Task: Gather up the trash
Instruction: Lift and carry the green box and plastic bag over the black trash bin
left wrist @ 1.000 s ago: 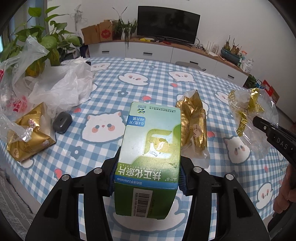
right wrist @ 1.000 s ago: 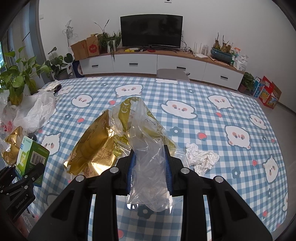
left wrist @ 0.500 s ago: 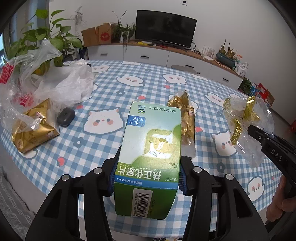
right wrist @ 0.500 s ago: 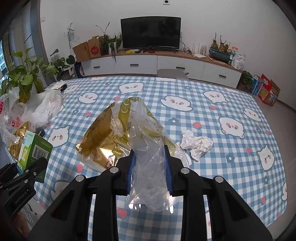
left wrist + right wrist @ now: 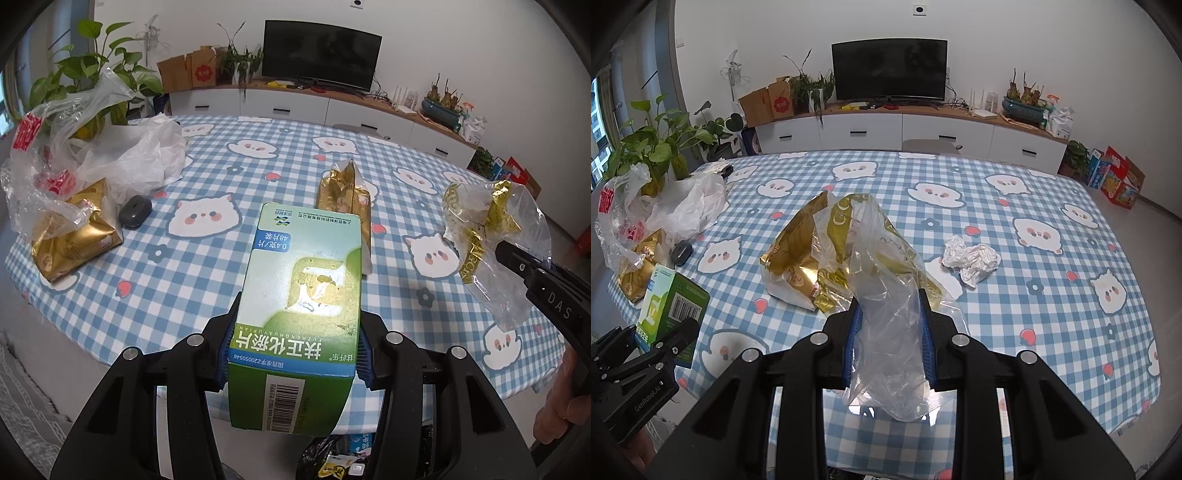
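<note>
My left gripper is shut on a green and white carton, held off the table's near edge; the carton also shows in the right wrist view. My right gripper is shut on a clear plastic wrapper with gold foil, seen also in the left wrist view. On the checked tablecloth lie a gold foil bag, a crumpled white paper and another gold bag at the left.
White plastic bags and a potted plant stand at the table's left. A small grey object lies beside them. A dark bin with wrappers shows below the left gripper. A TV cabinet lines the far wall.
Both grippers have drawn back from the table toward its near edge, still holding the carton and the wrapper. The table's edge and the bin below now show.
</note>
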Available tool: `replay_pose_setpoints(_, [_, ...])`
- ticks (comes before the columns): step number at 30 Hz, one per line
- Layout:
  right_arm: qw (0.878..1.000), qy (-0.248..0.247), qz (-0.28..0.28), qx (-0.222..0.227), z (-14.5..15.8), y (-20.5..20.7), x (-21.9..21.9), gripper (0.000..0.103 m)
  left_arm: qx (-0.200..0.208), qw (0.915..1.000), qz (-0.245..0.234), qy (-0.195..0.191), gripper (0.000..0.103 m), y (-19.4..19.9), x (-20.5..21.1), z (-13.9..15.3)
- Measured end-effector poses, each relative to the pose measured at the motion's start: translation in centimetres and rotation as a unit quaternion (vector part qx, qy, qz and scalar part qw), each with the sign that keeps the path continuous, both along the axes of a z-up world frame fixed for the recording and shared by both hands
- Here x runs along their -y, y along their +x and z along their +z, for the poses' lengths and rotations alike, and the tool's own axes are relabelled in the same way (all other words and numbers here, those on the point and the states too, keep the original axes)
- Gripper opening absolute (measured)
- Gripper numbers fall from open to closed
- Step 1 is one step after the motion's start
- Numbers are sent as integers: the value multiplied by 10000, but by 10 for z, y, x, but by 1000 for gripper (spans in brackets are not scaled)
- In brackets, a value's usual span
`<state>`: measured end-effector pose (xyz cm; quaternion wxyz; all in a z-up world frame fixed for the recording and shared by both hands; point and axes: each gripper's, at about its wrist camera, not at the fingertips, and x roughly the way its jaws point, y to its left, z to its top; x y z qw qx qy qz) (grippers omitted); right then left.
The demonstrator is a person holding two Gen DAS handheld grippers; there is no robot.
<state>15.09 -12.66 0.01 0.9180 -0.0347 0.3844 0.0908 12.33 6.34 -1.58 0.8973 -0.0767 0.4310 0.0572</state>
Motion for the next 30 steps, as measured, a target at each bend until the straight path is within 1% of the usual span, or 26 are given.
replay_pose_setpoints(3, [10000, 17, -2, 27, 1, -14, 3, 26, 9, 10000, -50, -41, 50, -13, 5, -1])
replay_pose_setpoints(6, [10000, 23, -7, 38, 1, -29, 6, 26, 19, 9999, -103, -3, 50, -27, 12, -3])
replay_pose_setpoints(16, [10000, 86, -9, -42, -7, -71, 17, 26, -49, 9998, -195, -16, 50, -62, 23, -11])
replay_pose_setpoints(20, [10000, -15, 18, 33, -9, -88, 20, 26, -83, 9996, -250, -26, 50, -77, 28, -14])
replay_pose_setpoints(30, [10000, 41, -31, 53, -13, -130, 38, 26, -89, 9995, -302, -53, 50, -120, 35, -22])
